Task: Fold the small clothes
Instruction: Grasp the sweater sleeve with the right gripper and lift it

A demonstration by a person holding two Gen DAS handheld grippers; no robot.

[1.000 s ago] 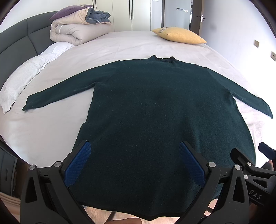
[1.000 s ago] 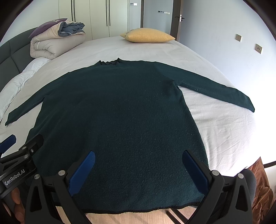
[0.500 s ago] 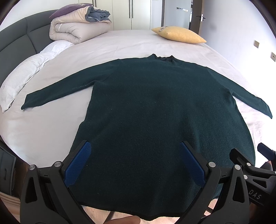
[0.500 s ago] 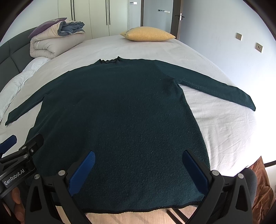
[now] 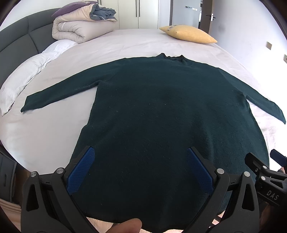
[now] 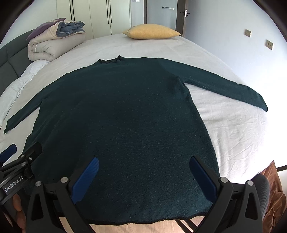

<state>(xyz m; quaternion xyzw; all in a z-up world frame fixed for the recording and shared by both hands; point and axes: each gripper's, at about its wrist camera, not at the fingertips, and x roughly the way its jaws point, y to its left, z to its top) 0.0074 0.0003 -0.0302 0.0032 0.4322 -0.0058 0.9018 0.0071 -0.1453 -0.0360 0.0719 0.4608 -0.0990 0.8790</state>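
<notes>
Dark green sweater (image 5: 170,116) is lying flat on the bed (image 5: 125,43), front down or up not clear, neck pointing toward the far side. Both sleeves are stretching outward over the pale sheet. Hem is hanging at the near edge of the bed, just under both cameras.

Left gripper (image 5: 140,166) is hovering above the lower left part of the sweater, its blue-padded fingers (image 5: 80,170) standing wide apart, gripping nothing. Right gripper (image 6: 143,176) is hovering above the lower right part, fingers (image 6: 201,179) likewise spread wide, with nothing between them. Whether either is touching the cloth cannot be told. Each gripper is showing at the edge of the other's view.

A yellow pillow (image 6: 151,32) is sitting at the far side of the bed, well apart from the sweater. A folded beige and blue duvet (image 5: 80,26) is resting at the far left by the dark headboard (image 5: 16,44), with a white pillow (image 5: 26,75) lying near the left sleeve end. White wardrobe doors (image 6: 100,16) are standing behind the bed.
</notes>
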